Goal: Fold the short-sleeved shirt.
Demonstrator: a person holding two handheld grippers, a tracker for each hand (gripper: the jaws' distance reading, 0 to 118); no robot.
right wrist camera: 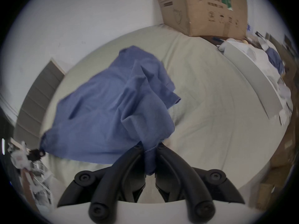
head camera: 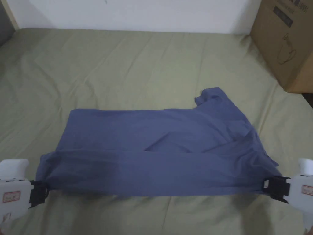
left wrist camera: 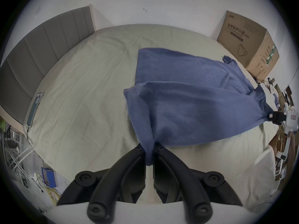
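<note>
We are working on a wide bed [head camera: 122, 61] under a pale green sheet, with a cardboard box [head camera: 287, 42] at its far right corner. The blue short-sleeved shirt [head camera: 159, 137] lies crosswise near the bed's near edge, its far part resting on the sheet and its near edge lifted and pulled taut between our two tools. It looks to us like thin, light, limp knit: it sags wherever it is unsupported, bunches at each pinch, and will not hold a crease unaided. We judge the two ends of the near edge the right places to hold, since tension between them keeps the fold line straight. The left gripper [left wrist camera: 149, 146] has both jaws clamped on a gathered wad of the shirt's hem end. The right gripper [right wrist camera: 149, 144] likewise pinches a bunch of cloth at the sleeve end.
</note>
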